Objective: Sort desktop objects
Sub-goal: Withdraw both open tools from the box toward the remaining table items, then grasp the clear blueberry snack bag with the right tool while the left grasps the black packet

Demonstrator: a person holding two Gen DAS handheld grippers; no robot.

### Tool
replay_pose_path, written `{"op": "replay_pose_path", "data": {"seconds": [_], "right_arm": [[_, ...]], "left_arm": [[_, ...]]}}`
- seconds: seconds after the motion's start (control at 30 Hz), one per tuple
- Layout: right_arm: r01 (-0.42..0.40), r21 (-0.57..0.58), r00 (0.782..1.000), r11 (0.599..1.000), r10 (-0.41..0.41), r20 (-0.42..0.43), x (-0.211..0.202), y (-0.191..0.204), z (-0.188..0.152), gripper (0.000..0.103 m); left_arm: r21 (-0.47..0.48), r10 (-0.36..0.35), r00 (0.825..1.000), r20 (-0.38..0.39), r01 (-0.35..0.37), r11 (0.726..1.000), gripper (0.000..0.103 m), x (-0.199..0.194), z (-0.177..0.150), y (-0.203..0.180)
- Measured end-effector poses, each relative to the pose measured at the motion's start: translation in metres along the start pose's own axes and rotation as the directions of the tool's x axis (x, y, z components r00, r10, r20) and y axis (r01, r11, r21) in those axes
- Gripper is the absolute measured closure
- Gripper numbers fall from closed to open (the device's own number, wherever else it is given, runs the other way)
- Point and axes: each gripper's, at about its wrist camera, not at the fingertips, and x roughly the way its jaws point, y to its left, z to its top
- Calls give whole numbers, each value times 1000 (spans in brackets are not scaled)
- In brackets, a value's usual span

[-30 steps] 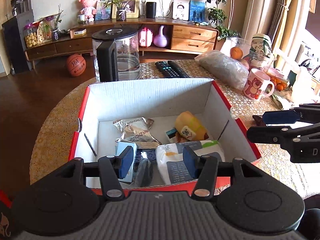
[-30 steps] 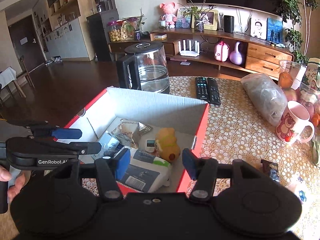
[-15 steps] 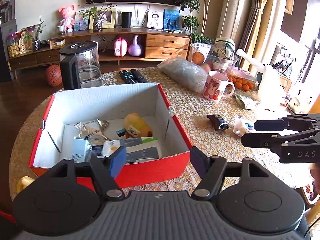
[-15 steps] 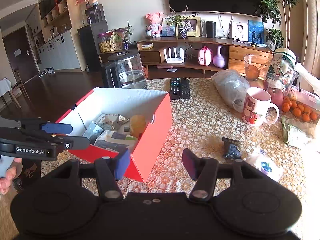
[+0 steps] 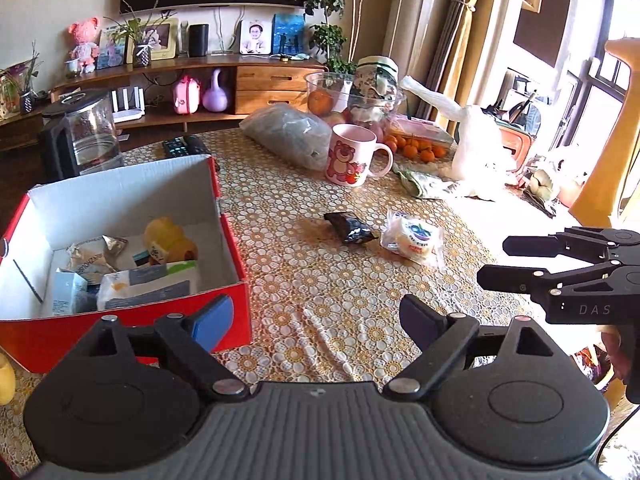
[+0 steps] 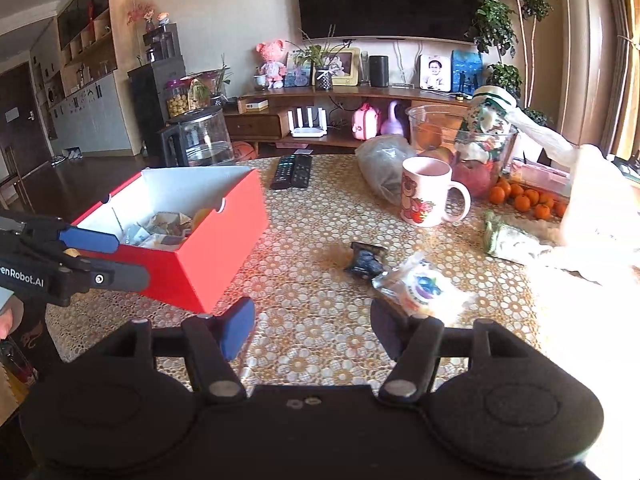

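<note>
A red box [image 5: 132, 332] [image 6: 208, 240] with white inside walls stands at the table's left and holds several packets and a yellow toy [image 5: 168, 238]. A black snack packet [image 5: 350, 230] [image 6: 366, 262] and a clear wrapped round cake [image 5: 414, 236] [image 6: 424, 288] lie on the patterned tablecloth to the right of the box. My left gripper [image 5: 316, 322] is open and empty, just right of the box's front corner. My right gripper [image 6: 314, 324] is open and empty, a little short of the wrapped cake. Each gripper shows at the side of the other's view.
A pink bear mug [image 5: 352, 156], a grey plastic bag [image 5: 288, 138], two remotes [image 6: 292, 170], a glass kettle [image 5: 80, 136], a fruit bowl [image 6: 460, 140], oranges [image 6: 524, 198] and white bags [image 5: 480, 152] stand further back and right. A crumpled green wrapper [image 6: 508, 236] lies near the mug.
Both grippers have pulled back from over the box and swung right. The black packet and the wrapped cake have come into view ahead. Both stay open and empty.
</note>
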Motion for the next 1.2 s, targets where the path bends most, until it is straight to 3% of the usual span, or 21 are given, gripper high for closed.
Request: {"op": "replay_pose_path", "data": {"seconds": [0.07, 0.27, 0.6, 0.97, 1.2], "right_arm": [[19, 4, 1000, 1000, -19, 4, -1, -11, -3, 38], [55, 11, 998, 998, -55, -11, 5, -40, -9, 38], [87, -11, 995, 996, -88, -39, 39, -75, -7, 38], [76, -126, 994, 989, -85, -63, 104, -98, -1, 37], [64, -213, 995, 975, -79, -62, 133, -100, -2, 37]], "left_arm": [[3, -10, 1000, -1, 10, 1000, 4, 7, 0, -7], [6, -33, 999, -6, 33, 999, 1, 30, 7, -25], [-9, -24, 999, -34, 24, 1000, 0, 99, 41, -40], [-73, -3, 994, -110, -5, 997, 0, 194, 79, -34], [-68, 6, 985, -174, -18, 998, 0, 244, 86, -36]]}}
